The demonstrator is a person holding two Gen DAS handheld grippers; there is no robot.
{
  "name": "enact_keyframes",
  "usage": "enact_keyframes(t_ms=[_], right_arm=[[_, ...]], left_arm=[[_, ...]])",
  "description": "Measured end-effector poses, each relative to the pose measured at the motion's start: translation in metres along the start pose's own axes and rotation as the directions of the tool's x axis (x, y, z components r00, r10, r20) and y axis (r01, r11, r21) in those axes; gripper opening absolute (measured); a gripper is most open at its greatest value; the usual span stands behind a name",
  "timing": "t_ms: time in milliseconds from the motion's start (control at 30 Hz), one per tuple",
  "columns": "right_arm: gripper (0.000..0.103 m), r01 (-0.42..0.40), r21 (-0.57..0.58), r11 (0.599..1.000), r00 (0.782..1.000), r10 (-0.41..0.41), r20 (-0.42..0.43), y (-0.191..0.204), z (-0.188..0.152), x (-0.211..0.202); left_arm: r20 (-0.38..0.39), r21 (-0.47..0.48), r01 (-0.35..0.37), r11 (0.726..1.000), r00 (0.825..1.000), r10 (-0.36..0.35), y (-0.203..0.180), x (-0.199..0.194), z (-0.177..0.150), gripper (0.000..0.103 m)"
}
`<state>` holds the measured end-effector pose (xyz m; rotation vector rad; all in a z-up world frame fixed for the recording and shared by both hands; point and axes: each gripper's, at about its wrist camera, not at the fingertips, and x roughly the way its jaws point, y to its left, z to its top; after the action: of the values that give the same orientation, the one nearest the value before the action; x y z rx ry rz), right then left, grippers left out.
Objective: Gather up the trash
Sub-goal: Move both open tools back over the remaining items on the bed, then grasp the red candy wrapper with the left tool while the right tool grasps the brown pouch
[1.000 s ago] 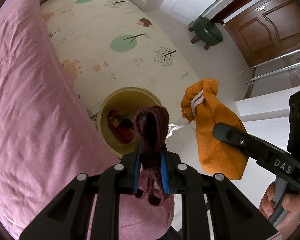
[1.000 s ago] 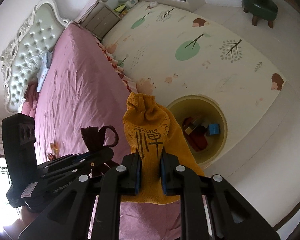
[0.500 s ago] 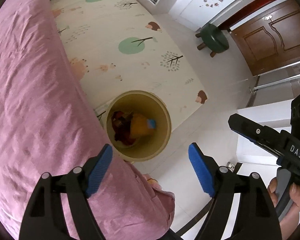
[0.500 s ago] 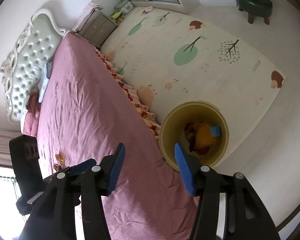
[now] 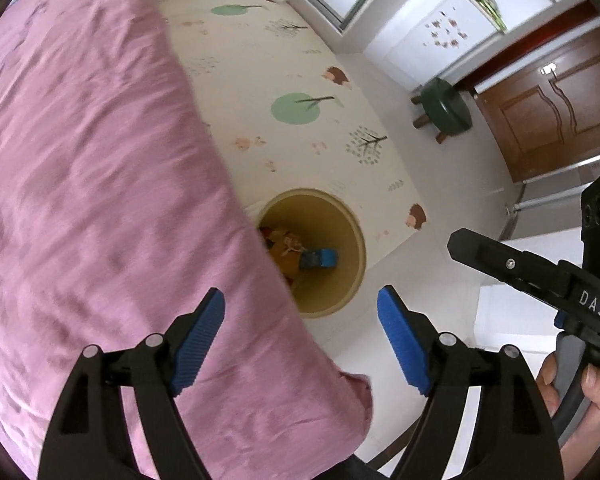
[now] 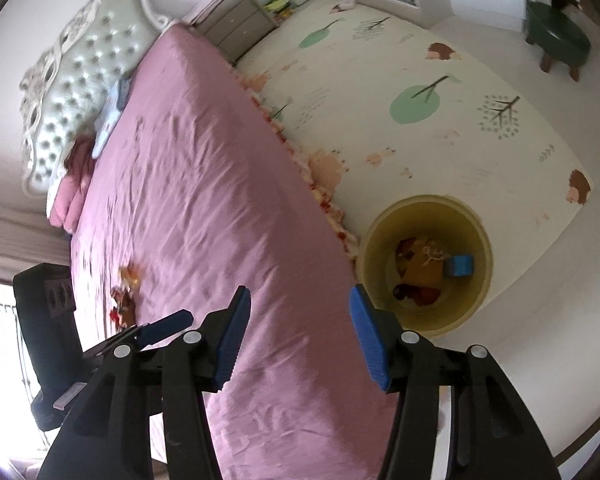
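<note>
Both grippers hang empty over the pink bed's edge, the yellow bin on the floor beside it.

Small orange scraps (image 6: 126, 294) lie blurred on the bedspread (image 6: 204, 184). The left gripper (image 5: 300, 336) and the right gripper (image 6: 296, 328) both have their jaws spread wide. The bin (image 6: 480, 280) holds an orange pouch (image 6: 422, 266), dark red cloth and a blue block (image 6: 458, 266); the bed hides its near side in the left view.
</note>
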<state>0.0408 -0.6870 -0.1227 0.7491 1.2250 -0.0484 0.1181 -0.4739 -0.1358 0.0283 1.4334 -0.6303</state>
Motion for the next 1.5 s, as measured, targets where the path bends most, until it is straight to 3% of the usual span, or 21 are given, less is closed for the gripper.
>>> enact_keyframes(t_ms=[367,767,1067,1267,1500], right_arm=[[0.051,-0.065,-0.154,0.986,0.994,0.051,-0.095,0.143,-0.06,0.06],[0.051,-0.16,-0.31,0.937,0.968,0.088,-0.234,0.306,-0.133,0.151],[0.051,-0.186,-0.386,0.903,0.948,0.061,-0.313,0.383,-0.168,0.204],[0.051,-0.182,-0.415,0.891,0.94,0.033,-0.341,0.42,-0.176,0.236],[0.051,-0.168,-0.414,0.895,0.926,-0.001,-0.378,0.442,-0.175,0.281]], left_arm=[[0.067,-0.145,-0.067,0.987,0.995,0.077,0.135,-0.076,-0.067,0.078],[0.115,-0.352,-0.116,0.929,0.979,0.166,0.3,-0.148,-0.148,0.078],[0.131,-0.468,-0.107,0.877,0.973,0.189,0.388,-0.172,-0.183,0.078],[0.128,-0.504,-0.111,0.857,0.971,0.201,0.43,-0.176,-0.186,0.08],[0.091,-0.573,-0.14,0.808,0.969,0.232,0.492,-0.169,-0.185,0.08]])
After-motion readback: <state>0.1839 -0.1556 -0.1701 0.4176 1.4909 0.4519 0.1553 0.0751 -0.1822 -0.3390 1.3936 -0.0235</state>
